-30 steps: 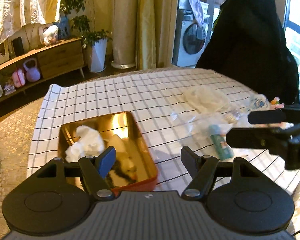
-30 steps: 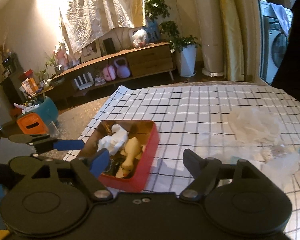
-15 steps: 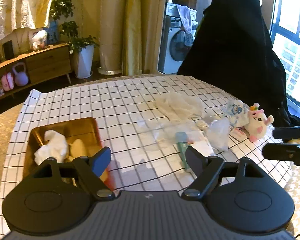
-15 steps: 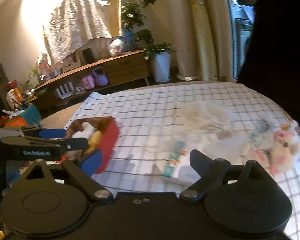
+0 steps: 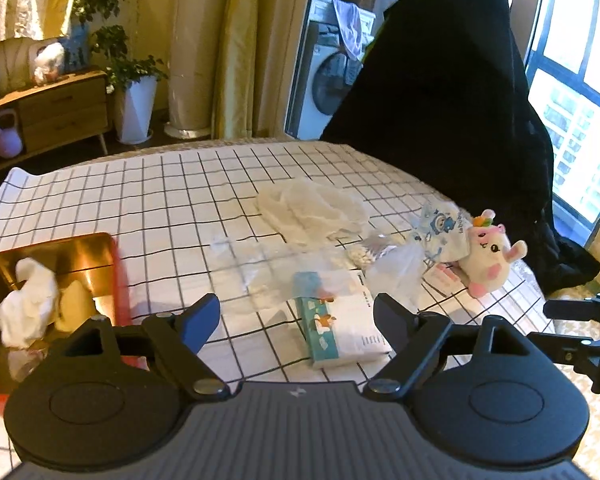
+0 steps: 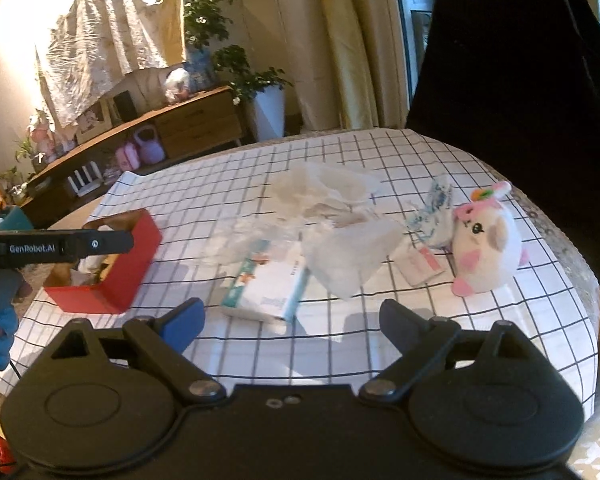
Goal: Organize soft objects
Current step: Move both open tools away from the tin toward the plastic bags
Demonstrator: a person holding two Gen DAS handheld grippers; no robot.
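Left of the left gripper (image 5: 296, 318), whose fingers have just been spreading and are now released with nothing between them, a red tin (image 5: 118, 272) holding a white cloth (image 5: 28, 308) is seen. A tissue pack (image 5: 336, 330) lies just ahead between them on the checked counter (image 5: 172, 200). The right gripper (image 6: 292, 322), likewise released and empty, is faced by the same pack, with a plush unicorn (image 6: 486, 254) ahead to the right of its fingers.

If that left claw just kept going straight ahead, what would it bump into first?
Probably the white-and-teal tissue pack on the checked tablecloth; it lies straight ahead between the left gripper's open, empty jaws, though depth is hard to judge.
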